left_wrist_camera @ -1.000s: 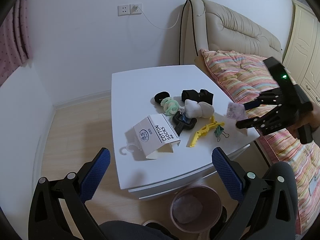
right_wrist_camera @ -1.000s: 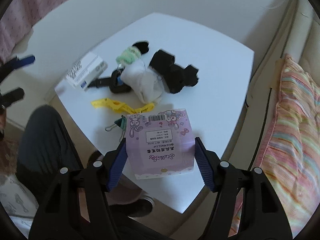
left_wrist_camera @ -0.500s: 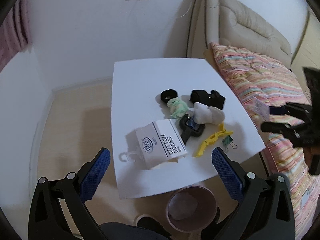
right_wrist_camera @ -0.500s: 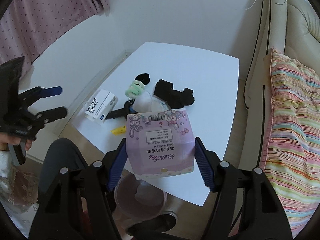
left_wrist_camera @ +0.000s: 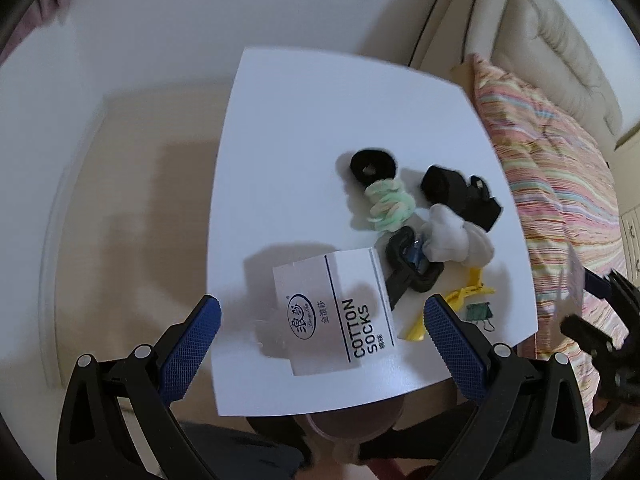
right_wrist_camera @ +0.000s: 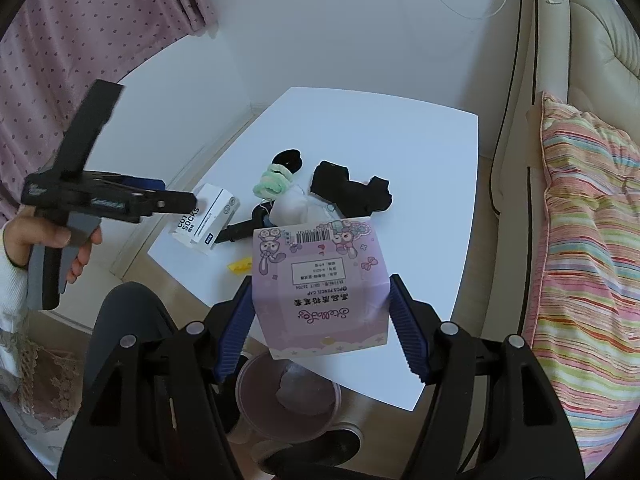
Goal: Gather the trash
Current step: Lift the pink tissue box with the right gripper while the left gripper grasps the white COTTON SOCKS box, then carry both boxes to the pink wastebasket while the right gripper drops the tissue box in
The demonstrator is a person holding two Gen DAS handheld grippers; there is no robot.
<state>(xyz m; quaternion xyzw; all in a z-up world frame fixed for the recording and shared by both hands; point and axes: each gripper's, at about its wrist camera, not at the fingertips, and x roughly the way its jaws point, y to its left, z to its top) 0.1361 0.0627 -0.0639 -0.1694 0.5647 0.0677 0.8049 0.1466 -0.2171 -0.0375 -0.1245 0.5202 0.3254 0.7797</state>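
Right hand-held gripper [right_wrist_camera: 320,320]: we see its blue pads pressed on both sides of a purple box [right_wrist_camera: 320,284], which it holds up off the counter [right_wrist_camera: 420,184].
Purple box: it hangs above the counter's near edge, with the pink bin [right_wrist_camera: 288,400] on the floor just below it.
Left hand-held gripper [left_wrist_camera: 320,340]: we see its jaws spread wide with nothing between the pads, pointing down over the sock box [left_wrist_camera: 340,316].
Sock box: it lies flat on the counter near the front edge, touching a black clip [left_wrist_camera: 408,268].
Other things on the counter: a black hair tie [left_wrist_camera: 372,162], a green scrunchie [left_wrist_camera: 390,204], black socks [left_wrist_camera: 460,196], white socks [left_wrist_camera: 456,236], a yellow clip [left_wrist_camera: 472,292] and a green binder clip [left_wrist_camera: 480,314].
Bed [left_wrist_camera: 560,184]: we see it just beside the counter.
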